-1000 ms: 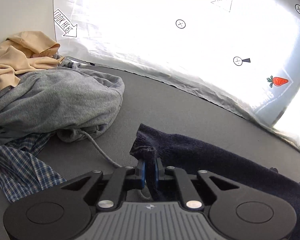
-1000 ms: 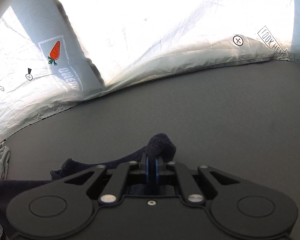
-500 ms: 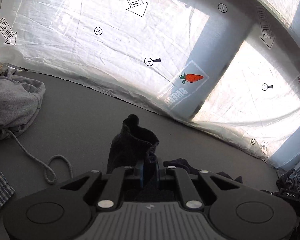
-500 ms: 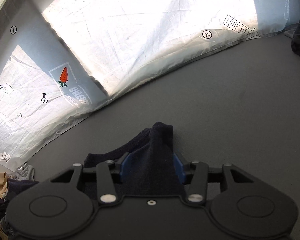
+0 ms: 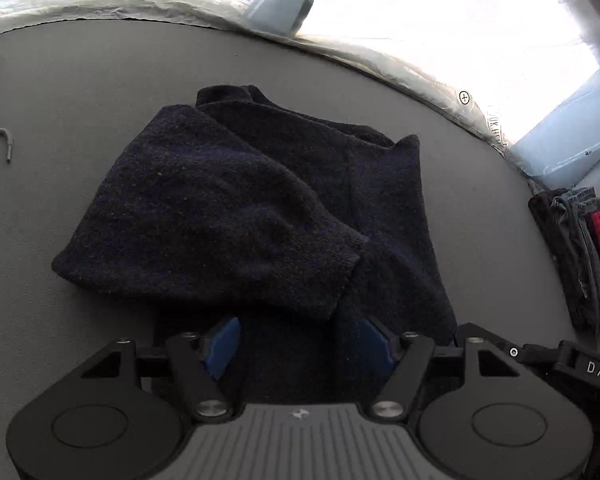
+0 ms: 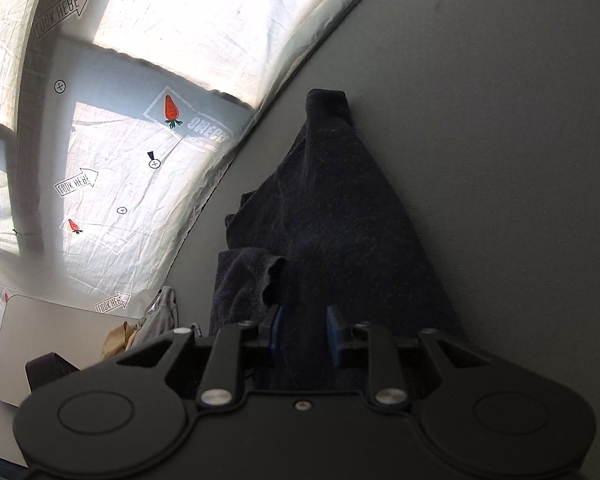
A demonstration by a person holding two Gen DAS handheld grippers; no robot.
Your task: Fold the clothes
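Note:
A dark navy knitted garment (image 5: 260,208) lies on the grey table (image 5: 80,80), one part folded over the rest. My left gripper (image 5: 296,340) is open just above its near edge, blue pads spread wide, holding nothing. In the right wrist view the same garment (image 6: 332,216) stretches away from me to a narrow tip. My right gripper (image 6: 304,328) is open over its near end, the cloth loose between the blue pads.
A stack of folded clothes (image 5: 580,256), dark, denim and red, sits at the right table edge. A grey drawstring (image 5: 0,140) lies at the left. Unfolded beige and grey clothes (image 6: 144,328) lie far left. A white printed sheet (image 6: 120,120) backs the table.
Both grippers were shut on the navy garment and carried it; both have opened and let it go. The garment now lies folded on the table.

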